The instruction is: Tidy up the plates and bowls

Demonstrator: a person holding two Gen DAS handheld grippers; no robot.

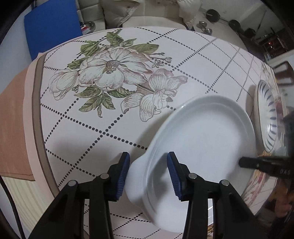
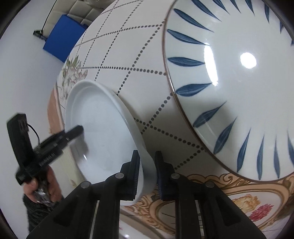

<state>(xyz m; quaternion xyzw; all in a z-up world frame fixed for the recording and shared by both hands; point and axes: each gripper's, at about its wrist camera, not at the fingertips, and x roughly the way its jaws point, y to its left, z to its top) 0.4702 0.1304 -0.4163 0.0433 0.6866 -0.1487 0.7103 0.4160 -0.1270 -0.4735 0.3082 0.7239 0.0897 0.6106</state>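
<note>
A white oval dish [image 1: 202,132] lies on the flowered tablecloth [image 1: 88,139]. My left gripper [image 1: 148,154] is shut on the dish's handle end, with its blue pads on either side of the lip. My right gripper [image 2: 147,152] is shut on the rim at the opposite end of the same dish [image 2: 102,125]. Each gripper shows in the other's view: the right one's finger [image 1: 257,163] reaches over the dish, and the left gripper [image 2: 73,131] comes in from the left. A blue-leaf patterned plate [image 2: 238,92] sits just beyond the dish [image 1: 266,117].
The table's rounded edge [image 1: 36,114] runs close on the left, with floor below it. A blue board [image 1: 51,27] and a cream sofa [image 1: 147,16] stand behind the table, and dumbbells [image 1: 213,14] lie on the floor. A person's hand [image 2: 42,187] grips the left tool.
</note>
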